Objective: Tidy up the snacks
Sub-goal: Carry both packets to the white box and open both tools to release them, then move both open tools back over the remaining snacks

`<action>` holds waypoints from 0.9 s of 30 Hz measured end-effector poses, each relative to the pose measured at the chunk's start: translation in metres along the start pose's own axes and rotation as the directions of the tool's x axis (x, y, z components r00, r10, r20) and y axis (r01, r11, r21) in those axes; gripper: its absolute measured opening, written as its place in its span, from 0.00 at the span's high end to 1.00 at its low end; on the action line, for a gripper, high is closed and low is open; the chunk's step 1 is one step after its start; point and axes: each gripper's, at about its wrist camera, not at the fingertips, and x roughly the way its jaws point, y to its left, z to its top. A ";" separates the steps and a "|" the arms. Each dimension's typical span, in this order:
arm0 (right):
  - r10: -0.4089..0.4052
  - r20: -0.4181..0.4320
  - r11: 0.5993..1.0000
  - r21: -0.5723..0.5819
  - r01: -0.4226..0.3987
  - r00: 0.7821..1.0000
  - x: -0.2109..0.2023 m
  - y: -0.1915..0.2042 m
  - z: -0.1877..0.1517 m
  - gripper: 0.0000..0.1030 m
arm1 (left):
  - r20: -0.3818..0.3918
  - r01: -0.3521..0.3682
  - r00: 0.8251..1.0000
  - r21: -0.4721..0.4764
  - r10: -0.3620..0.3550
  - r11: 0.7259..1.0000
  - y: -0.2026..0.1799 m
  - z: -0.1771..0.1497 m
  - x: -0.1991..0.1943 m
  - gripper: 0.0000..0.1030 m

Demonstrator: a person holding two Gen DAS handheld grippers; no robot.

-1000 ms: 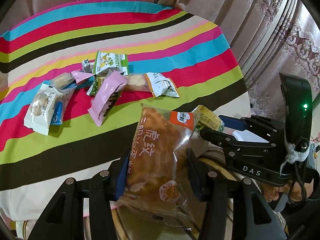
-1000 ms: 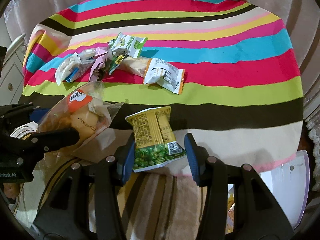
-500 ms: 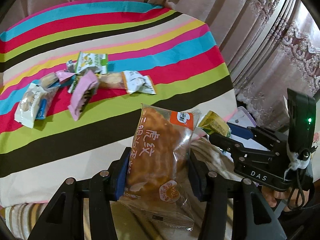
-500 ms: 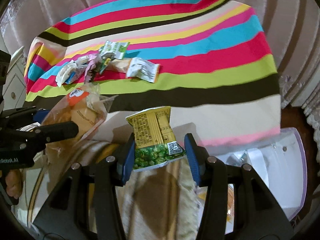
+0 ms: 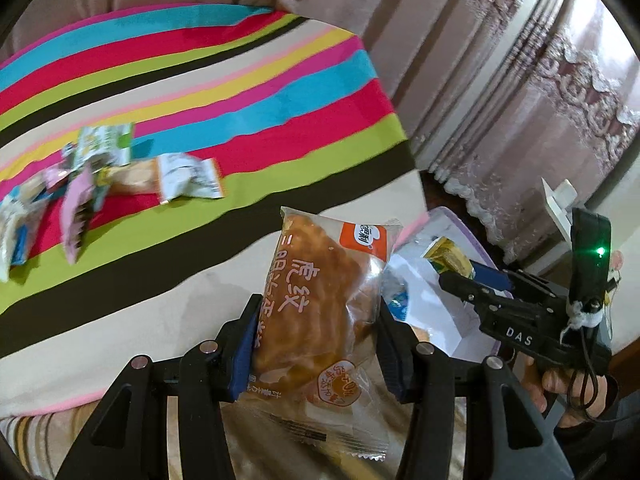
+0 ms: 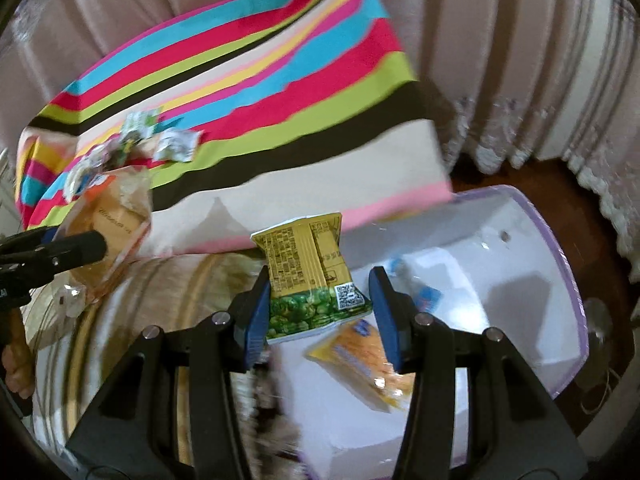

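At the far left of the striped cloth [image 5: 208, 80], a loose cluster of small snack packets [image 5: 108, 168] is seen, smeared by motion blur so that their print cannot be read; the leftmost packets are cut off by the lens edge. In the right wrist view the same cluster is small and indistinct.

The left gripper [image 5: 316, 328] is held low before the cloth's edge, its fingers pointing toward the table and closed on a clear-wrapped bread packet [image 5: 320, 300], which stands upright between the blue pads. The packet's lower end is partly hidden by the gripper frame.

Farther right, the right gripper [image 6: 320, 304] is clamped on a yellow-green pea packet [image 6: 312, 280] and is held above a white bin with a lilac rim [image 6: 560, 248]. An orange snack packet [image 6: 360, 360] lies in the bin, partly covered by the right finger. Of the hand, only the fingers [image 5: 560, 392] around the handle are visible.
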 end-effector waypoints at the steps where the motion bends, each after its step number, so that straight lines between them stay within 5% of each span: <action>1: -0.012 0.003 1.000 0.014 0.012 1.000 -0.002 -0.008 0.000 0.50 | -0.002 0.005 1.000 0.016 -0.005 1.000 -0.006 0.001 0.003 0.49; 15: -0.125 0.040 0.983 0.144 0.118 0.991 -0.026 -0.076 0.001 0.50 | -0.029 0.088 0.996 0.159 -0.084 0.983 -0.080 0.018 0.034 0.49; 18: -0.155 0.043 0.975 0.167 0.146 0.987 -0.030 -0.087 0.001 0.50 | -0.029 0.109 0.994 0.168 -0.105 0.980 -0.085 0.023 0.041 0.37; 19: -0.165 0.041 0.973 0.172 0.156 0.985 -0.030 -0.090 0.002 0.47 | -0.025 0.099 0.995 0.167 -0.096 0.981 -0.085 0.025 0.043 0.29; 22: -0.193 0.048 0.964 0.197 0.180 0.980 -0.034 -0.098 0.003 0.26 | 0.000 0.077 0.997 0.131 -0.078 0.988 -0.076 0.026 0.039 0.24; 27: -0.199 0.053 0.961 0.207 0.184 0.979 -0.036 -0.101 0.007 0.25 | 0.081 -0.022 0.997 0.083 0.015 0.996 -0.062 0.026 0.023 0.20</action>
